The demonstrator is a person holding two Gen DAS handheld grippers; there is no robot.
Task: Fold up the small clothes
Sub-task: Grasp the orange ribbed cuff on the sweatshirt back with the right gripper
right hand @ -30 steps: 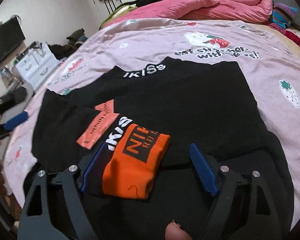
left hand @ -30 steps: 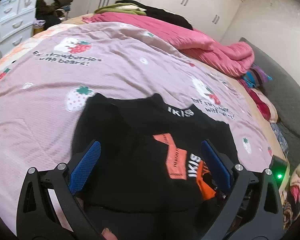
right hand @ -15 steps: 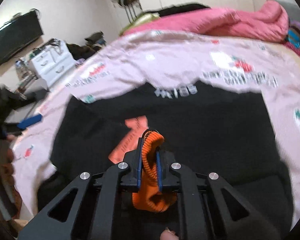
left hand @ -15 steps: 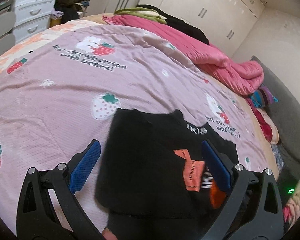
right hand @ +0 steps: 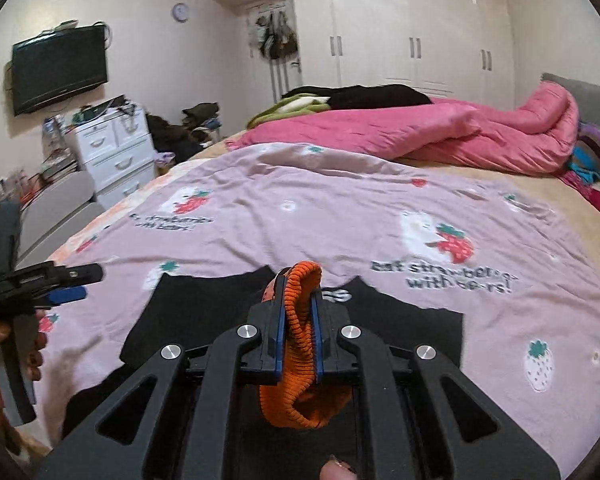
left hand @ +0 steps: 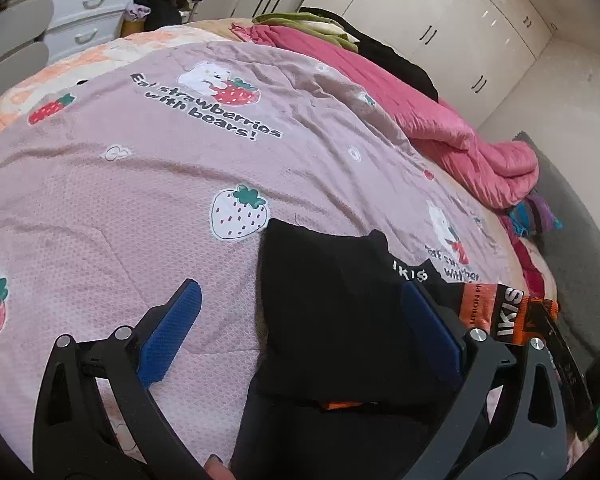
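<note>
Home bedroom: bed [right hand: 380, 216], wardrobe [right hand: 412, 28]

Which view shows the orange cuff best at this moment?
The right wrist view: the orange cuff fills the centre, pinched in the shut right gripper above the black garment. The left wrist view catches only an orange strip at its right edge, beyond the open left gripper.
</note>
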